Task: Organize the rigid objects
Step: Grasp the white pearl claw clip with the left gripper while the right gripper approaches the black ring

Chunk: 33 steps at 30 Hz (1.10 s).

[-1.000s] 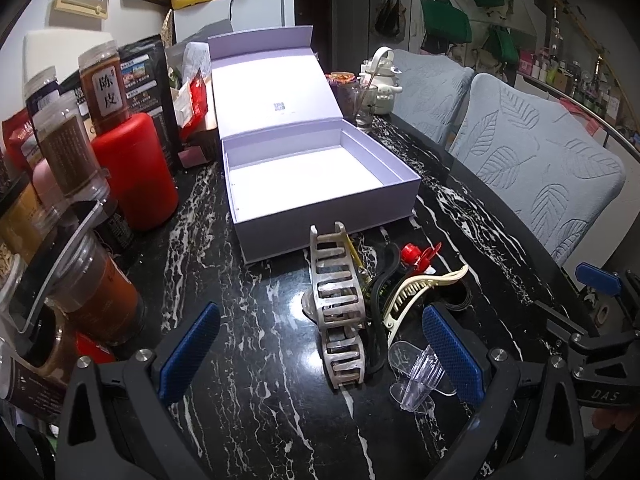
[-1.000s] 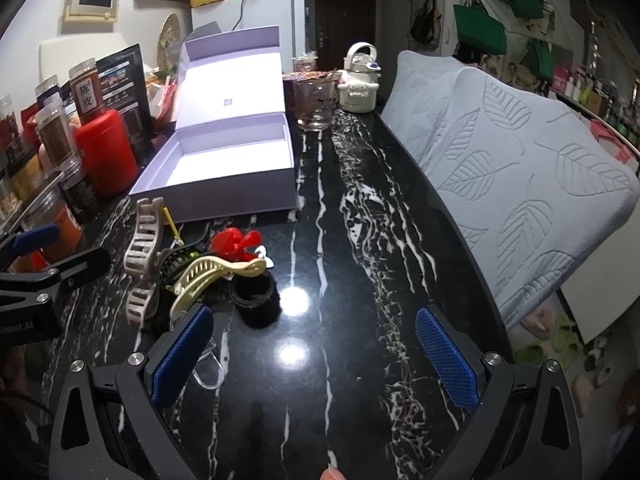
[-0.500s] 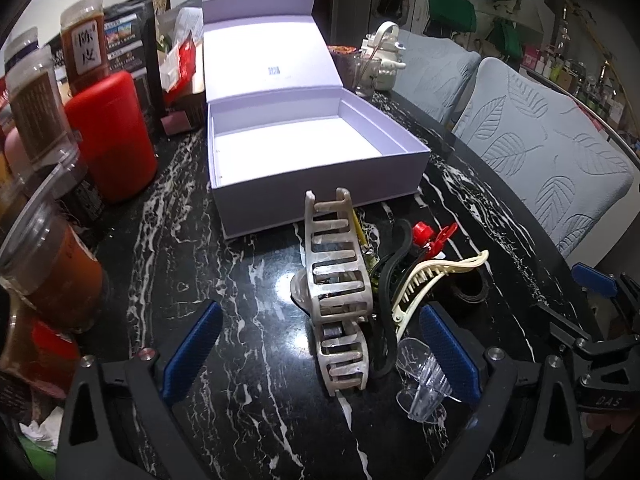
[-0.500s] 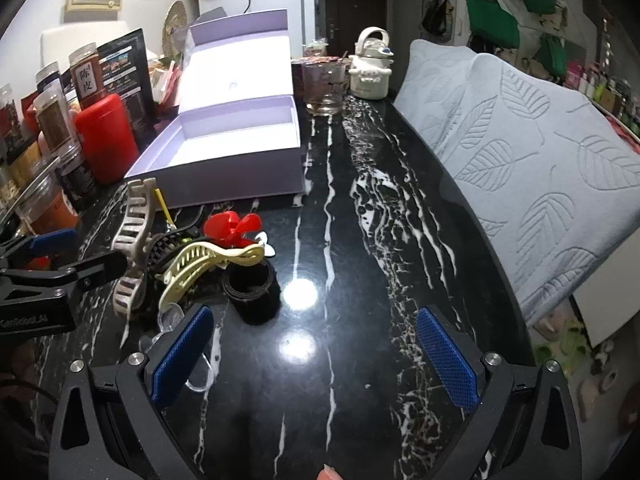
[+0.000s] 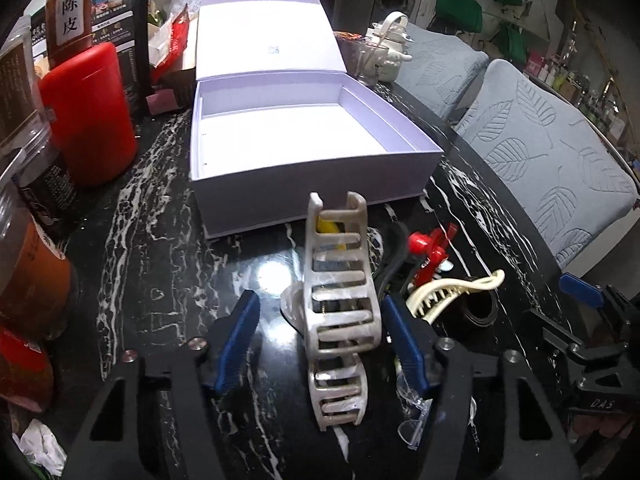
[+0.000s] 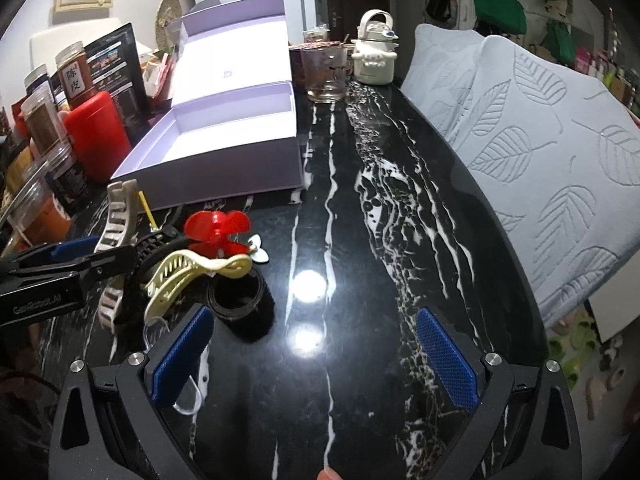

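A pile of hair clips lies on the black marble table in front of an open lilac box. A big grey-beige claw clip stands between the blue pads of my left gripper; the right pad touches it, the left pad stands apart. Beside it lie a cream claw clip, a red clip, a black clip, a black ring and a clear clip. My right gripper is open and empty over bare table, right of the pile.
A red canister, spice jars and a dark packet crowd the left edge. A glass cup and a white teapot stand behind the box. Grey-covered chairs line the right side.
My left gripper moved forward and down onto the pile and its jaws narrowed around the grey-beige claw clip. The right gripper edged forward a little and stayed open.
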### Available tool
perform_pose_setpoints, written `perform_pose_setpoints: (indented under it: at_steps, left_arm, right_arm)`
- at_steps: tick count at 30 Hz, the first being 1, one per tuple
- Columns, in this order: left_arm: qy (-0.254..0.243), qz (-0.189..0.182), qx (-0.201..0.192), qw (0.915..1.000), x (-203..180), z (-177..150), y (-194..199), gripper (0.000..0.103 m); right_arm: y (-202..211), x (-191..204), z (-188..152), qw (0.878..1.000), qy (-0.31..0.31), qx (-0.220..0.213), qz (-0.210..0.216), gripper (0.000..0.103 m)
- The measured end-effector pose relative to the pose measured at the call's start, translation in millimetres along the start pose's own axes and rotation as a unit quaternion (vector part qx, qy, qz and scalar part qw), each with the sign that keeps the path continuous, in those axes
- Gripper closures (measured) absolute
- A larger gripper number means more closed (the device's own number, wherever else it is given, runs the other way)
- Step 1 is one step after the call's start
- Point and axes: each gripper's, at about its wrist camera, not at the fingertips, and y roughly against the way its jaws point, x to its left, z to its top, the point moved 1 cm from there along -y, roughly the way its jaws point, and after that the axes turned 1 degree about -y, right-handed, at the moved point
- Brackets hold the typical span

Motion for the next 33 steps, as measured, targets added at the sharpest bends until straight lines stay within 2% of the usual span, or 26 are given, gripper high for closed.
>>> perform_pose_setpoints:
  at_steps: [7, 18, 23, 26, 33]
  left_arm:
    - [0.007, 0.006, -0.008, 0.9999, 12.0, 1.5, 4.0, 0.052]
    - [0.012, 0.007, 0.011, 0.9998, 20.0, -3.0, -12.3, 0.053]
    - [0.015, 0.003, 0.004, 0.9999, 23.2, -0.1, -20.2, 0.053]
    - [0.023, -0.006, 0.001, 0.9997, 25.4, -0.3, -22.4, 0.067]
    - [0.026, -0.004, -0.01, 0.9996, 30.4, -5.3, -7.2, 0.068]
  right_arm:
    - [-5.9, 0.6, 5.1, 1.0, 0.0, 0.004, 0.007, 0.0]
    - [-8.6, 6.8, 7.7, 1.0, 0.01, 0.007, 0.004, 0.0]
    - [-9.9, 4.8, 6.3, 1.0, 0.008, 0.011, -0.001, 0.0]
    - [-9.5, 5.1, 4.7, 1.0, 0.009, 0.011, -0.002, 0.0]
    - [-9.6, 8.8, 0.9, 1.0, 0.013, 0.013, 0.009, 0.0]
